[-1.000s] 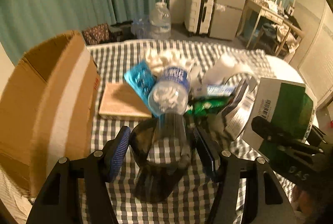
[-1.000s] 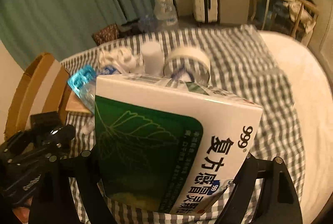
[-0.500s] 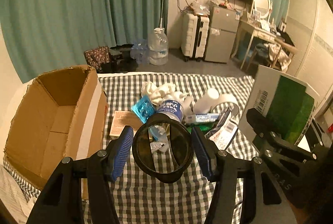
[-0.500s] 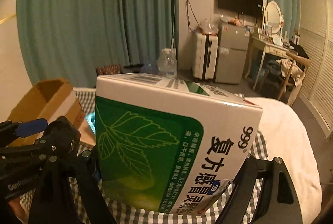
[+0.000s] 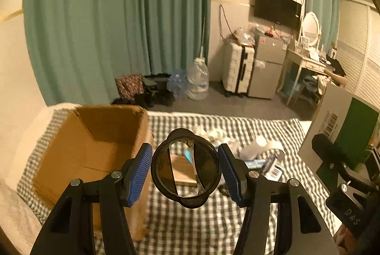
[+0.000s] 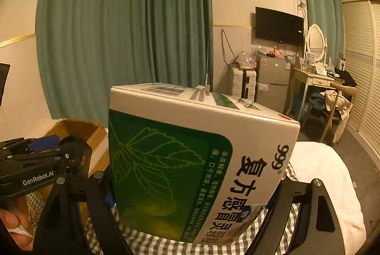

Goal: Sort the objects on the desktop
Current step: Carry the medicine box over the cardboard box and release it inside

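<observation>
My left gripper (image 5: 186,170) is shut on a dark see-through cup (image 5: 201,160), its blue pads (image 5: 140,169) against both sides, held in the air above the checked cloth (image 5: 190,219). An open cardboard box (image 5: 95,148) stands just left of it. My right gripper (image 6: 194,198) is shut on a large white and green medicine box (image 6: 190,155), which fills the right wrist view and hides the fingertips. That medicine box (image 5: 344,127) also shows at the right edge of the left wrist view. The left gripper (image 6: 42,155) appears at the left of the right wrist view.
Beyond the cup lie a flat brown packet (image 5: 182,169), crumpled white tissue (image 5: 213,136), a white bottle (image 5: 256,146), a tape roll (image 5: 273,148) and small packets. A hand (image 6: 11,226) shows at the lower left. Past the cloth are water bottles (image 5: 197,81), a suitcase and a fridge.
Both grippers have risen and tilted up, carrying the cup and the medicine box. The cup has come off the cloth, and the clutter now lies lower and farther away.
</observation>
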Available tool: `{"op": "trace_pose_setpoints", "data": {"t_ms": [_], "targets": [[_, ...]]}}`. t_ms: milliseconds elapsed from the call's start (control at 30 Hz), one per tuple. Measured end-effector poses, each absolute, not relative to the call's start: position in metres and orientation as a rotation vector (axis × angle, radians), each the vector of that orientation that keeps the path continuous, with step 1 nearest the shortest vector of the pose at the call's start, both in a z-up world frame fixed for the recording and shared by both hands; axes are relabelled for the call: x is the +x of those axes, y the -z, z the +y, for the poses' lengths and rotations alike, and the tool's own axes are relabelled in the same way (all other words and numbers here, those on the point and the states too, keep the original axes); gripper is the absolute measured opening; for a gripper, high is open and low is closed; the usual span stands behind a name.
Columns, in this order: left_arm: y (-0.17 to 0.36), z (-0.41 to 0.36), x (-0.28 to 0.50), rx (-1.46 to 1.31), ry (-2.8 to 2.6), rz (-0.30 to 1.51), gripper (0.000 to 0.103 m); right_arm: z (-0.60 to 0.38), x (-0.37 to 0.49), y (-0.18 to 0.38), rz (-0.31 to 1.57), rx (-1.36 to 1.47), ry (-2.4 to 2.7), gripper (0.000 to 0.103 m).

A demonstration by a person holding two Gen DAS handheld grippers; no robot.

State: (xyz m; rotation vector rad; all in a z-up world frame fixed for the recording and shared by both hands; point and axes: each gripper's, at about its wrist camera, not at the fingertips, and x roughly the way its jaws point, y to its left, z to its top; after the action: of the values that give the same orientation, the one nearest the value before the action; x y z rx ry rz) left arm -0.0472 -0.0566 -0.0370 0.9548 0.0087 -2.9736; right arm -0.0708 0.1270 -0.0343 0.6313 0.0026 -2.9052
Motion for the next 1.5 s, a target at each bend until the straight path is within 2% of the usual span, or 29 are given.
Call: {"op": "trace_pose_setpoints", "data": {"t_ms": [300, 467, 700, 867, 1367, 1500], "targets": [[0.011, -0.101, -0.036, 0.833, 2.934, 0.017, 0.059, 0.077, -0.059, 0.015, 0.090, 0.566, 2.831, 0.085], [0.006, -0.131, -0.036, 0.827, 2.883, 0.015, 0.059, 0.046, -0.058, -0.001, 0.064, 0.519, 2.769, 0.085], [0.002, -0.164, -0.030, 0.822, 2.838, -0.101, 0.059, 0.008, -0.058, -0.010, 0.043, 0.484, 2.694, 0.085], [0.000, -0.189, -0.026, 0.804, 2.805, -0.097, 0.059, -0.018, -0.062, -0.009, 0.043, 0.480, 2.625, 0.085], [0.051, -0.251, -0.058, 1.034, 2.719, 0.090, 0.059, -0.094, -0.103, 0.024, 0.045, 0.620, 2.488, 0.085], [0.072, -0.259, -0.073, 1.116, 2.659, 0.088, 0.059, -0.109, -0.122, 0.038, 0.066, 0.689, 2.452, 0.085]]}}
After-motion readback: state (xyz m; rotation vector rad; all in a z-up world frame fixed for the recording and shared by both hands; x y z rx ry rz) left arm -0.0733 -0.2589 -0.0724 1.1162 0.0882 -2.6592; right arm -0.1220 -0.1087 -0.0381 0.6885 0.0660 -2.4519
